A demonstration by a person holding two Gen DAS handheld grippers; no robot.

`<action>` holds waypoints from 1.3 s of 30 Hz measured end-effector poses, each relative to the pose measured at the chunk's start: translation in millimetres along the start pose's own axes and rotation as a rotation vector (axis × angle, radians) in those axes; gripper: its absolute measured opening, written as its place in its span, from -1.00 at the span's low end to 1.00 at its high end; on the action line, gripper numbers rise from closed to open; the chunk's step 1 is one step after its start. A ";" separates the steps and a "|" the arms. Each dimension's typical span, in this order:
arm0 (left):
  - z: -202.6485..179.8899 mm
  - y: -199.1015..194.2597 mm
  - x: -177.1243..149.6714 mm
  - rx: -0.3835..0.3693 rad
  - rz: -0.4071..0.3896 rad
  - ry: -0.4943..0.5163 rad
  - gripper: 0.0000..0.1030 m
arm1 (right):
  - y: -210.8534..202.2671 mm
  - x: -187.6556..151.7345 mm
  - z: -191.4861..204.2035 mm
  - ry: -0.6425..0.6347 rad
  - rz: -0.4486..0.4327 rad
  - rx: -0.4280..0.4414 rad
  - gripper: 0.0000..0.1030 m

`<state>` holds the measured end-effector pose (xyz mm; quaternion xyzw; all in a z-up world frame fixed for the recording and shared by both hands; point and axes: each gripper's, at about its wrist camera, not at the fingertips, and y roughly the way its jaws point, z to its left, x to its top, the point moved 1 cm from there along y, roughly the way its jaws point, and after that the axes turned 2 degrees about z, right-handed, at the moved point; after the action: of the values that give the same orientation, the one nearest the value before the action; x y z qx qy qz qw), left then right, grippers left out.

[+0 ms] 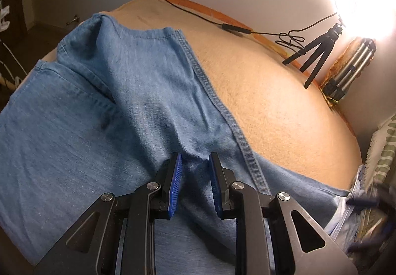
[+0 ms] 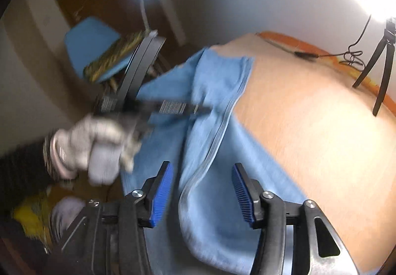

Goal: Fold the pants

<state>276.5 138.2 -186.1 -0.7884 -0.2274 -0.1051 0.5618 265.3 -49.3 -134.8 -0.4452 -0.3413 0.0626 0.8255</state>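
Note:
Blue denim pants (image 1: 128, 102) lie spread over a tan blanket (image 1: 272, 102), a stitched side seam (image 1: 222, 106) running diagonally along their right edge. My left gripper (image 1: 195, 158) hangs just over the denim with its blue pads a narrow gap apart and only flat cloth showing between them. In the right wrist view the pants (image 2: 217, 77) look folded over, a doubled seam edge (image 2: 212, 148) curving toward me. My right gripper (image 2: 203, 166) stands wide open above that edge, the pads clear of it. A gloved hand (image 2: 99, 148), blurred, holds the other gripper at left.
A bright ring lamp on a black tripod (image 1: 319, 52) stands at the blanket's far right, with a black cable (image 1: 235, 27) trailing along the far edge and a silver tripod (image 1: 346, 77) behind. A blue chair (image 2: 91, 40) is off the left side. Patterned bedding (image 1: 383, 151) lies at right.

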 end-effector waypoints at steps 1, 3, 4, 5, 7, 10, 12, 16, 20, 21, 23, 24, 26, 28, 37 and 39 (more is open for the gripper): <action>3.0 0.2 0.0 -0.009 0.002 -0.007 -0.59 | 5.2 10.1 -5.3 0.020 -0.008 0.008 0.05; 7.2 -1.0 0.4 -0.025 0.005 -0.017 -0.59 | 18.5 30.2 -13.5 0.062 -0.018 0.017 0.06; 10.3 -2.6 1.1 -0.035 0.007 -0.025 -0.59 | 26.5 36.8 -18.4 0.078 -0.017 0.023 0.06; 13.3 -4.7 1.4 -0.044 0.008 -0.032 -0.59 | 38.4 45.1 -24.1 0.094 -0.012 0.028 0.06; 19.7 -9.3 4.1 -0.057 0.004 -0.050 -0.42 | 62.7 56.5 -33.1 0.123 0.007 0.034 0.06; 29.5 -17.2 10.3 -0.056 -0.008 -0.063 -0.38 | 93.8 65.8 -40.4 0.176 0.042 0.052 0.05; 36.8 -23.0 17.8 -0.041 -0.020 -0.060 -0.38 | 110.5 71.2 -43.6 0.200 0.062 0.057 0.04; 47.3 -29.9 36.6 -0.028 -0.041 -0.069 -0.20 | 134.2 75.9 -40.6 0.208 0.093 0.057 -0.07; 48.9 -29.8 56.1 -0.040 -0.052 -0.074 -0.13 | 142.6 75.1 -37.7 0.208 0.095 0.039 -0.40; 49.0 -29.3 61.1 -0.039 -0.053 -0.072 -0.10 | 142.8 74.9 -37.5 0.214 0.085 0.043 -0.54; 47.8 -26.6 69.6 -0.042 -0.050 -0.071 -0.05 | 139.1 75.1 -37.0 0.218 0.061 0.036 -0.65; 48.1 -25.3 74.0 -0.046 -0.046 -0.072 -0.02 | 137.4 76.2 -36.0 0.213 0.046 0.026 -0.73; 49.5 -22.9 82.4 -0.057 -0.035 -0.082 0.01 | 130.5 79.0 -28.3 0.183 0.008 0.009 -0.78; 50.9 -20.5 90.1 -0.069 -0.020 -0.094 0.10 | 123.5 81.1 -17.9 0.154 -0.024 0.017 -0.83; 41.6 -2.7 111.8 -0.088 0.071 -0.068 0.28 | 136.7 76.8 42.4 0.024 -0.041 0.075 -0.84; 38.3 2.6 110.9 -0.056 0.087 -0.045 0.28 | 141.7 72.9 43.1 0.027 -0.042 0.065 -0.84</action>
<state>371.2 200.0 -154.8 -0.8153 -0.2025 -0.0689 0.5381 322.4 94.7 -191.9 -0.4115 -0.3372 0.0506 0.8452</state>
